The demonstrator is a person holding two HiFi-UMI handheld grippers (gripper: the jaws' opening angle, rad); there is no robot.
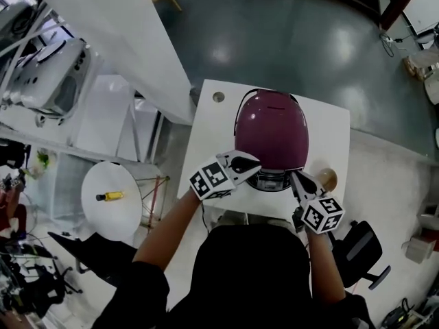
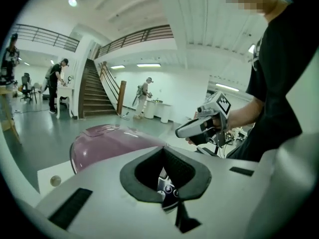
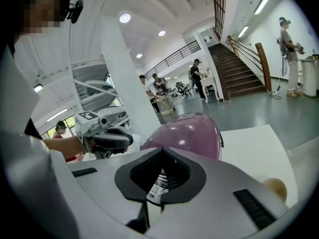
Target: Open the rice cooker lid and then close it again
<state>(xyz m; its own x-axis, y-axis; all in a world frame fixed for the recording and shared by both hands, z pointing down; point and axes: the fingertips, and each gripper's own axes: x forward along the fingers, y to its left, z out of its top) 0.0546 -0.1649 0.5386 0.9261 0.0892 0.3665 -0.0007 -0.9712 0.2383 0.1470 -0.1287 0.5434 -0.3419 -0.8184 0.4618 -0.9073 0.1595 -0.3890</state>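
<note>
The purple rice cooker (image 1: 271, 130) stands on a white table (image 1: 206, 139) with its lid down. Its grey control panel (image 1: 271, 181) faces me. My left gripper (image 1: 254, 162) is shut and empty, its tip just over the cooker's front left edge. My right gripper (image 1: 296, 177) is also shut and empty, beside the panel's right side. In the left gripper view the shut jaws (image 2: 163, 152) frame the cooker's buttons, with the purple lid (image 2: 107, 141) behind and the right gripper (image 2: 192, 127) opposite. In the right gripper view the shut jaws (image 3: 162, 152) sit before the cooker (image 3: 192, 132), with the left gripper (image 3: 119, 139) to the left.
A tan round object (image 1: 328, 179) lies on the table to the right of the cooker. A cable hole (image 1: 218, 96) marks the far left corner. A round white side table (image 1: 110, 196) stands to the left and an office chair (image 1: 360, 247) to the right. People stand near a staircase (image 2: 94, 91).
</note>
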